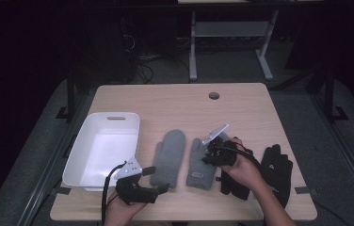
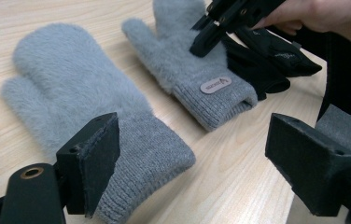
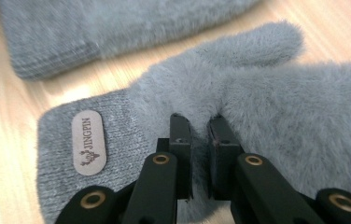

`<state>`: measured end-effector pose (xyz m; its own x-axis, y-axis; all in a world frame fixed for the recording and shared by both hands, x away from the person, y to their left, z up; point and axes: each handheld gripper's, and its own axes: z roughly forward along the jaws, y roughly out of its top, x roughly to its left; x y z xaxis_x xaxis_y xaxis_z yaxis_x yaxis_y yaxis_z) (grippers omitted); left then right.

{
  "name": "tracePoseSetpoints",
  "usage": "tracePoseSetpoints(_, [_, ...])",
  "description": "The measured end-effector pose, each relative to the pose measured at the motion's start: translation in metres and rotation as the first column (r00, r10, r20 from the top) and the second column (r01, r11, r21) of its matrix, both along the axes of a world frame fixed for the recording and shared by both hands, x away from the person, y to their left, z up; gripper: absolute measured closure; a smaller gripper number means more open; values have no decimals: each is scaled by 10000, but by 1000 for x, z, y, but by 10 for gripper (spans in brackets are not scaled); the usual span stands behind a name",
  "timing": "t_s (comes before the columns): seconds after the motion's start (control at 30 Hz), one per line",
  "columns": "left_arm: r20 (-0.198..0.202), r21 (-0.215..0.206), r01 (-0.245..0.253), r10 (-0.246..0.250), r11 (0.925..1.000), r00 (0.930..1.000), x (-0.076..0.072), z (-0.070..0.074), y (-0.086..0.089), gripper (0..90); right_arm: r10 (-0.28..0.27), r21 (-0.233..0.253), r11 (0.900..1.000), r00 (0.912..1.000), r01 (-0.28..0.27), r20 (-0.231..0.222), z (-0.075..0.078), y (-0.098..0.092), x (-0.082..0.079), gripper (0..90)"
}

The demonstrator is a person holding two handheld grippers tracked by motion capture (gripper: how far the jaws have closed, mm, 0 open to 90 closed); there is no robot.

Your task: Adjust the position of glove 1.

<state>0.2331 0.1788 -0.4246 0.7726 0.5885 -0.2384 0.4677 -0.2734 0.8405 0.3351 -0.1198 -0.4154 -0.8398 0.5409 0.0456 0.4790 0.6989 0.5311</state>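
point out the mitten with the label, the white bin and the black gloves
mitten with the label (image 3: 131, 116), right gripper view, knit cuff beside the tag
white bin (image 1: 82, 142), high view, left wall
black gloves (image 1: 278, 167), high view, palm of the right-hand glove

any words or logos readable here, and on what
"JINGPIN", with a small emblem beside it: on the tag sewn to the cuff of the grey mitten that the right tongs pinch.
The same tag in the left gripper view: too blurred to read.
White marks on the black gloves: too small to read.
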Motion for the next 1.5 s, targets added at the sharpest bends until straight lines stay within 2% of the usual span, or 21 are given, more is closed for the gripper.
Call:
tracePoseSetpoints(0.13, [63, 10, -37, 37, 10000, 10000, -1, 1, 0, 177, 38, 314, 9995, 9999, -41, 106, 17, 1, -1, 827])
tracePoseSetpoints(0.4, [272, -92, -194, 196, 9998, 9994, -5, 7, 4, 177, 340, 509, 9981, 9988, -358, 358, 48, 16, 2, 827])
tracePoseSetpoints(0.57, [410, -157, -357, 363, 9992, 9985, -6, 10, 7, 177, 697, 831, 9938, 9966, -732, 436, 67, 38, 3, 827])
tracePoseSetpoints(0.63, [483, -203, -459, 468, 9987, 9977, -7, 13, 8, 177, 830, 735, 9936, 9959, -855, 368, 70, 50, 4, 827])
tracePoseSetpoints(0.8, [545, -283, -746, 760, 9968, 9956, -8, 16, 9, 177, 1081, 710, 9917, 9941, -1073, -74, 68, 74, 14, 827])
tracePoseSetpoints(0.97, [504, -254, -889, 901, 9957, 9947, -6, 17, 12, 177, 1192, 768, 9905, 9911, -1145, -599, 57, 92, 25, 826])
tracePoseSetpoints(1.2, [401, -320, -1027, 1039, 9942, 9938, -3, 16, 15, 177, 1343, 617, 9898, 9858, -1286, -1005, 47, 108, 30, 825])
tracePoseSetpoints(1.5, [333, -234, -1055, 1063, 9941, 9938, -1, 13, 14, 180, 1157, 298, 9932, 9860, -1129, -1202, 31, 118, 38, 806])
